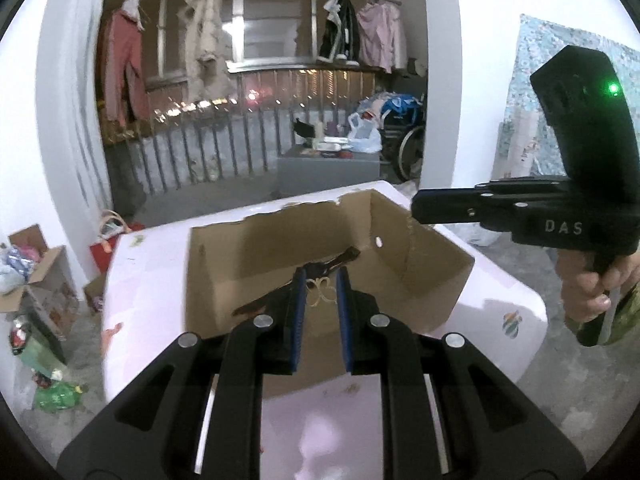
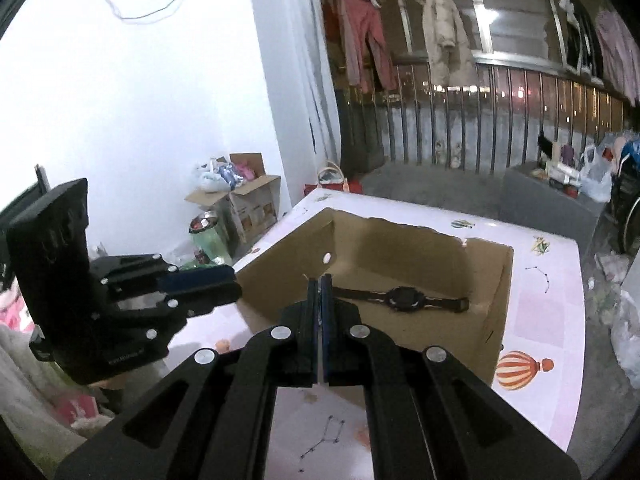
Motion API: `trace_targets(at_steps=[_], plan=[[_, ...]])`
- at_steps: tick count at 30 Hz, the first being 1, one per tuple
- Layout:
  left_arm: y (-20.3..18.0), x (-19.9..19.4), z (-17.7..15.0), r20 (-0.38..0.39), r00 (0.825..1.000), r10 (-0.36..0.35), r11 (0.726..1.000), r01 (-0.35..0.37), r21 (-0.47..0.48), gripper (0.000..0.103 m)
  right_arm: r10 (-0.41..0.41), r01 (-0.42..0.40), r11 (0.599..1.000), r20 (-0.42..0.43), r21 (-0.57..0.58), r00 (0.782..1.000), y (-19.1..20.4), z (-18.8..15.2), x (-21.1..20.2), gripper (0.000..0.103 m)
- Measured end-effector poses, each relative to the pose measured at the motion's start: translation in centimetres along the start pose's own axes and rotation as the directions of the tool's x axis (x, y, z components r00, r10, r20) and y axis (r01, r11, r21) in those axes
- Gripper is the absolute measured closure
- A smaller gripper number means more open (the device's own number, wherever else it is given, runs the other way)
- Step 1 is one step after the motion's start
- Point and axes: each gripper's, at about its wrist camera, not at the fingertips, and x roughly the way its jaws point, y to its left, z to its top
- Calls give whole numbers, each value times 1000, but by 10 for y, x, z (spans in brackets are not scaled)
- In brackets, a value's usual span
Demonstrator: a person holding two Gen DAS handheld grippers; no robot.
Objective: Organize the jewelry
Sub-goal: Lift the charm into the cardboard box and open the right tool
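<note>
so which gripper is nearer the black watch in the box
Hard to call, neither clearly. The left gripper hangs above the cardboard box, a small gold piece between its pads; the right gripper, shut, is beside the watch.

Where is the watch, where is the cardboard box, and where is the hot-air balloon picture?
watch (image 2: pixel 404 298): right wrist view, on its round dark face.
cardboard box (image 2: pixel 496 308): right wrist view, on its right wall.
hot-air balloon picture (image 2: pixel 516 370): right wrist view, on the striped balloon printed on the tablecloth.

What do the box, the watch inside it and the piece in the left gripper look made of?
Box: plain brown cardboard, matte, with torn edges. Watch: black and dull, probably plastic or rubber. Piece between the left gripper's pads: thin, looped, gold-coloured, likely metal wire.
</note>
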Motion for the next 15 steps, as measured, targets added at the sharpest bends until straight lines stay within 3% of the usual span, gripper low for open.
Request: trace_targets(at_steps=[7,9,11,15], plan=[[12,81,25,-171,979,-108,992,95,-82,89,31,0,988,-201,151,979,-62,7,56,101],[13,106,27,-230,964,-129,988,107,-108,89,20,14,989,-231,147,973,-69,5,65,101],[17,130,29,-299,948,-108,987,67,-145,89,17,20,989,-254,144,967,-74,3,70,101],[30,158,28,-368,914,-172,967,85,-240,89,13,35,988,-302,153,953,-88,-3,85,101]])
